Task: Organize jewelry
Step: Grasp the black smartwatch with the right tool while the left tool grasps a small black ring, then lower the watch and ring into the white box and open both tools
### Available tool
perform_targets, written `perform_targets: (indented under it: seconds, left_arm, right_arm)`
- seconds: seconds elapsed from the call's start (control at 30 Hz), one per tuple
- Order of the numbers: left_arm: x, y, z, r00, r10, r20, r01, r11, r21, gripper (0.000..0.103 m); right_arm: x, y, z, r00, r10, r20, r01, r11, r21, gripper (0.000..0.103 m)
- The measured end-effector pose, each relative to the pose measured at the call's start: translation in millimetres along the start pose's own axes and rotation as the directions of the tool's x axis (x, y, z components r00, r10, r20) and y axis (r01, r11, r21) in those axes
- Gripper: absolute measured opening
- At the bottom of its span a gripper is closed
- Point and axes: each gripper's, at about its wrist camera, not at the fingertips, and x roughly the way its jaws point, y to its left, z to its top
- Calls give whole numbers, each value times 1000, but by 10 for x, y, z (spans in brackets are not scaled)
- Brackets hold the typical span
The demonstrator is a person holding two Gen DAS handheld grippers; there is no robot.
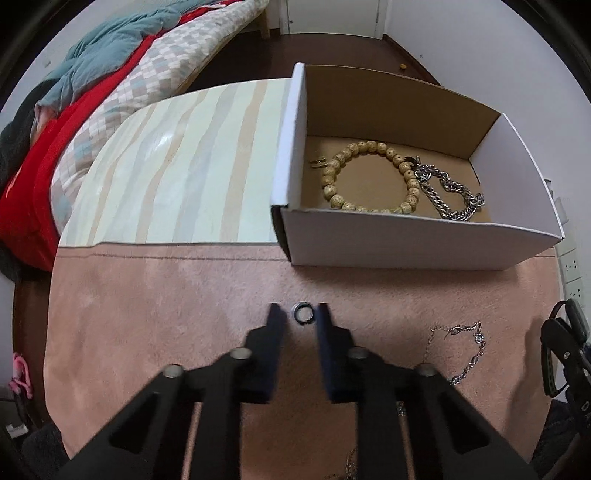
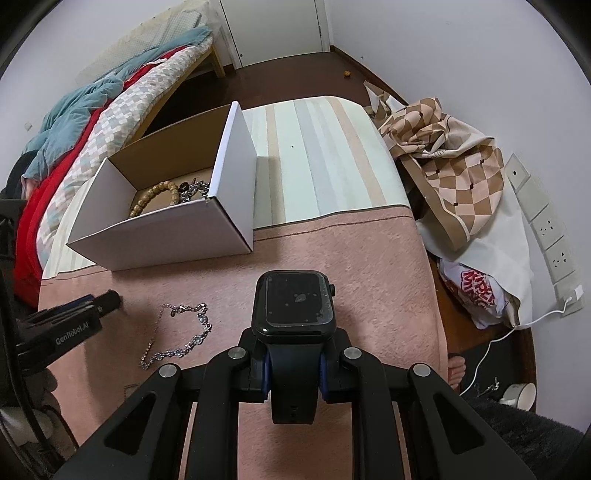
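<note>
Between parted left gripper [image 1: 299, 314] fingertips: ring [image 1: 303, 314], on cloth [image 1: 184, 295].

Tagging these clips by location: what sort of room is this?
Most likely a bedroom at home: a bed heaped with quilts, a door behind it, and a cloth-covered table holding a cardboard box of jewelry.

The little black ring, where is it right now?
In the left wrist view, the little black ring lies on the pink cloth between the open left tongs, just before the white box.
</note>
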Motion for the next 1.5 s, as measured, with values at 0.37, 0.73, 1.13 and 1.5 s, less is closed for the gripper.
perform_targets:
  seconds: [0.37,0.73,1.13,1.5]
  left_arm:
    - [-199,4,-46,999,-20,46,19,1000,11,9]
    - [-980,38,385,975,-159,158,159,987,14,9]
    - [-564,31,1161,980,-199,26,199,980,-24,11]
    - [-727,60,1274,986,-154,57,156,987,-38,60]
  right_arm:
    - [-137,53,25,1000,1,21,-1,1000,-18,19]
    - [-566,367,469,986,147,81,-143,988,-50,19]
    - [85,719,1429,978,188,-89,-198,973,-123,19]
    - [131,655,1581,974,187,-128,-198,976,-85,45]
